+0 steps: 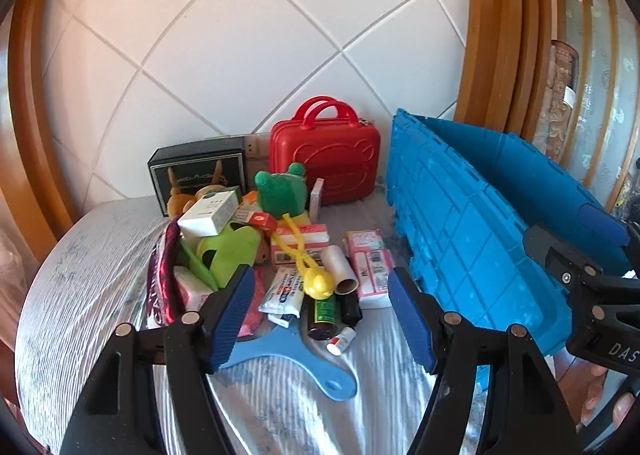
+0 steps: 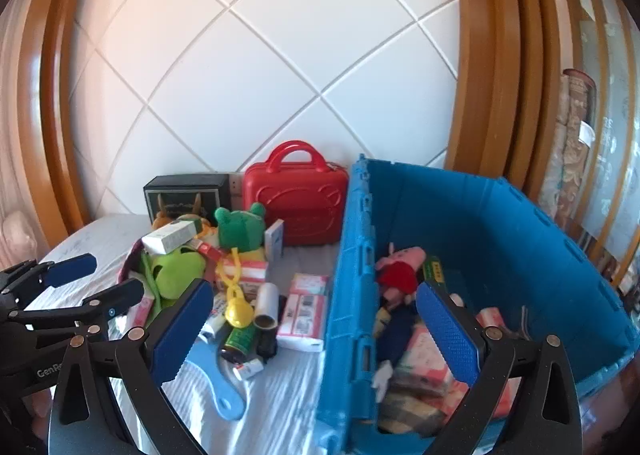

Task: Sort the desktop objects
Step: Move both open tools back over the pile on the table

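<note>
A pile of small items lies on the white-clothed table (image 1: 80, 295): a green frog plush (image 1: 282, 191), a white box (image 1: 210, 213), a yellow duck clip (image 1: 318, 283), a dark green bottle (image 1: 324, 315), a blue comb (image 1: 296, 355) and pink tissue packs (image 1: 370, 267). My left gripper (image 1: 324, 321) hovers open over the near edge of the pile, with nothing between its pads. My right gripper (image 2: 316, 331) is open too, and the near left wall of the blue crate (image 2: 352, 295) shows between its fingers. The crate holds a pink pig plush (image 2: 400, 267) and packets.
A red toy suitcase (image 1: 326, 151) and a black picture box (image 1: 196, 171) stand at the back against the tiled wall. The blue crate (image 1: 460, 223) fills the right side of the table. A wooden frame (image 2: 480, 55) rises behind it. The left gripper (image 2: 96, 283) shows at the left edge of the right wrist view.
</note>
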`<action>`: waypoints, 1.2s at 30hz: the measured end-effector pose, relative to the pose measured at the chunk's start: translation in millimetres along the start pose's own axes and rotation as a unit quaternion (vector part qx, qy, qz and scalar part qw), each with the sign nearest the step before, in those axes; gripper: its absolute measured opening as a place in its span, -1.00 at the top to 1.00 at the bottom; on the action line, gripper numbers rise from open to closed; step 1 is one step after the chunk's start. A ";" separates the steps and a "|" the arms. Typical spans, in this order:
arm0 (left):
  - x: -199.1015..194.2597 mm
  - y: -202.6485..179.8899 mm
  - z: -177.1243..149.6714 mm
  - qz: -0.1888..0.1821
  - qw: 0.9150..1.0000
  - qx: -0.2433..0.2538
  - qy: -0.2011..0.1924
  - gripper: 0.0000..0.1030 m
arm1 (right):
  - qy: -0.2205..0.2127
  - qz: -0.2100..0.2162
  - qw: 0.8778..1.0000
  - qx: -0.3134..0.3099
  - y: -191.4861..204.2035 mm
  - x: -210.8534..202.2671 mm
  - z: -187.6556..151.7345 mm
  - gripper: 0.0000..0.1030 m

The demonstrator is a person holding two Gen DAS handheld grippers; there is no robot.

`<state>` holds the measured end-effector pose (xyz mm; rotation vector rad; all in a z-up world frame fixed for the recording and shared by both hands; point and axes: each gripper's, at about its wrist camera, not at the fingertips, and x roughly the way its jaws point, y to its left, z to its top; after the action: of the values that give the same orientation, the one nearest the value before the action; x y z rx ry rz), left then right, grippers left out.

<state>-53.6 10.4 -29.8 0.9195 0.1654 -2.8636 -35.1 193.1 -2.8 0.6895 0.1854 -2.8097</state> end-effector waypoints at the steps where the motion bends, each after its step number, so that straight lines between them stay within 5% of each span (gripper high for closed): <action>1: 2.9 7.7 -2.2 0.008 1.000 -0.004 0.005 -0.32 | 0.003 0.005 1.000 -0.003 5.9 2.9 -0.3 -1.00; 12: 40.5 79.7 -36.6 0.056 0.994 -0.058 0.077 -0.32 | 0.046 0.061 0.997 -0.029 66.1 37.0 -14.6 -1.00; 18: 72.3 92.9 -65.2 0.076 0.988 -0.052 0.128 -0.32 | 0.111 0.092 0.989 -0.029 84.5 77.1 -42.3 -1.00; 27: 118.8 101.1 -107.7 0.067 0.977 -0.041 0.200 -0.32 | 0.217 0.087 0.972 0.002 78.4 142.6 -98.6 -1.00; 36: 153.6 108.9 -118.2 0.059 0.967 -0.050 0.242 -0.32 | 0.266 0.086 0.960 0.009 76.9 177.4 -122.7 -1.00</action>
<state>-93.0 -93.7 -222.2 1.5304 0.2860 -2.4455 -113.4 105.1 -199.1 1.3837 0.1809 -2.4052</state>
